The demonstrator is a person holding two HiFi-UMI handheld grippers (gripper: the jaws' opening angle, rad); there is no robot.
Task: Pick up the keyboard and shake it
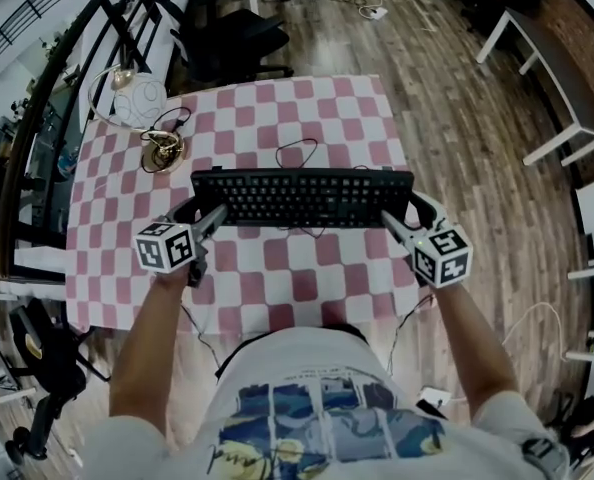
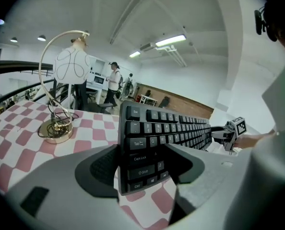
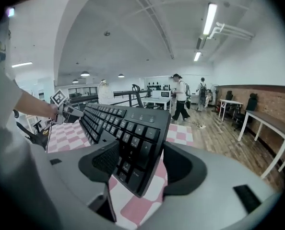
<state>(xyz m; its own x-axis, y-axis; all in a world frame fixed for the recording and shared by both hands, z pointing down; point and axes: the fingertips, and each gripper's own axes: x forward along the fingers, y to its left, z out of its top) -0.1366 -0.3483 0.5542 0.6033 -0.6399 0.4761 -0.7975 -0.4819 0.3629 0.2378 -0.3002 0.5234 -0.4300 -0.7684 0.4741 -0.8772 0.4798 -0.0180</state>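
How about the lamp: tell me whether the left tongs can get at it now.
Probably not: the left tongs are shut on the keyboard, at its left end. The path to the lamp looks free, but the tongs are full.

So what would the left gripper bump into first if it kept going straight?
The keyboard: its end is clamped in the left gripper. Past it, probably the right gripper.

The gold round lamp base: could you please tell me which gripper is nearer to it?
Left. The left gripper holds the black keyboard by its left end, near the gold round lamp base; the right gripper holds its right end, farther away.
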